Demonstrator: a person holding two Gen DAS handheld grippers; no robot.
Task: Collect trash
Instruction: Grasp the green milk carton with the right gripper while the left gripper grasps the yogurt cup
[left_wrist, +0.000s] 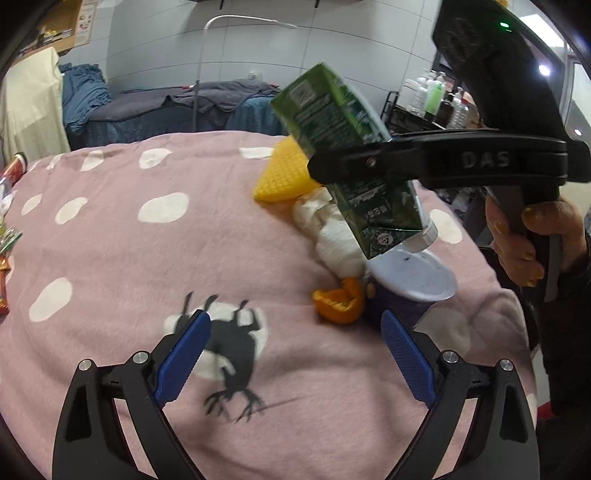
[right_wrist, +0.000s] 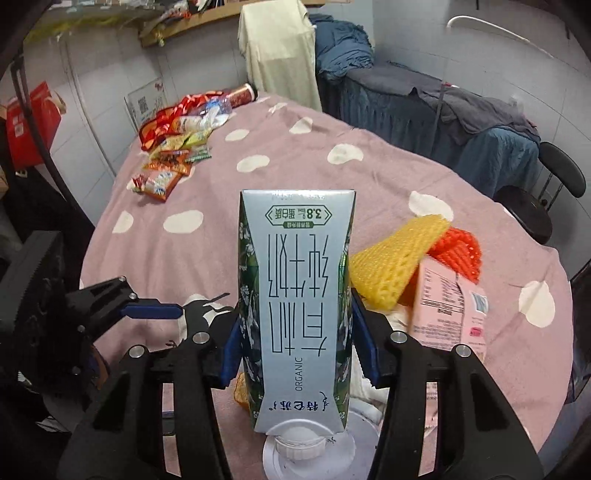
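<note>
My right gripper (right_wrist: 291, 339) is shut on a green and white milk carton (right_wrist: 295, 306), held upside down above the table with its cap at the bottom. The same carton (left_wrist: 343, 158) shows in the left wrist view, lifted over a trash pile: a yellow foam net (left_wrist: 282, 173), crumpled white tissue (left_wrist: 328, 229), orange peel (left_wrist: 338, 302) and a purple cup with a white lid (left_wrist: 413, 280). My left gripper (left_wrist: 295, 354) is open and empty, low over the pink spotted cloth (left_wrist: 129, 258), just short of the peel and cup.
A pink carton (right_wrist: 450, 310) and a red foam net (right_wrist: 458, 251) lie by the yellow net. Snack wrappers and a plastic bottle (right_wrist: 173, 147) lie at the table's far left. A black chair (right_wrist: 543, 199) stands right; cloth-covered furniture behind.
</note>
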